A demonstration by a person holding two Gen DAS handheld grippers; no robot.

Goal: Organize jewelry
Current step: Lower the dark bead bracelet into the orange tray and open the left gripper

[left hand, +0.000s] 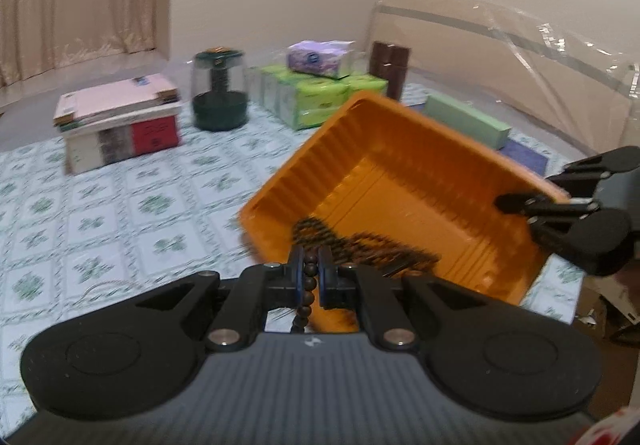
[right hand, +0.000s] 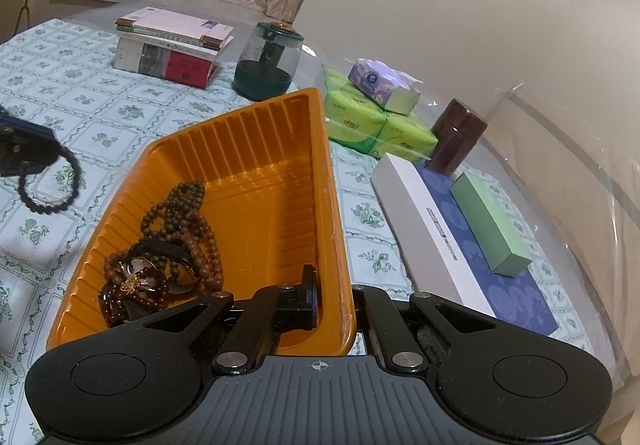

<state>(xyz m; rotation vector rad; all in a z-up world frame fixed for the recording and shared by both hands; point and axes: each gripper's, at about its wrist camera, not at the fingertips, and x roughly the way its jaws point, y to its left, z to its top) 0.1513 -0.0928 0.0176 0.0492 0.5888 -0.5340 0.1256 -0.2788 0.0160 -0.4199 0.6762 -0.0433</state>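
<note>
An orange ribbed plastic tray (left hand: 400, 149) (right hand: 256, 149) is held tilted above the patterned cloth. My right gripper (right hand: 334, 299) is shut on the tray's near right rim; it shows at the right in the left wrist view (left hand: 520, 205). Several brown bead strings and a dark band (right hand: 168, 245) lie piled in the tray. My left gripper (left hand: 311, 277) is shut on a dark bead bracelet (left hand: 310, 277) just before the tray's near corner. In the right wrist view that gripper (right hand: 24, 153) is at the far left with a black bead bracelet (right hand: 48, 185) hanging from it.
At the back stand a stack of books (left hand: 116, 121), a dark green jar with a clear dome (left hand: 219, 93), green and purple tissue packs (left hand: 316, 85), a brown canister (right hand: 456, 141), a white and blue flat box (right hand: 452, 241) and a green box (right hand: 492, 221).
</note>
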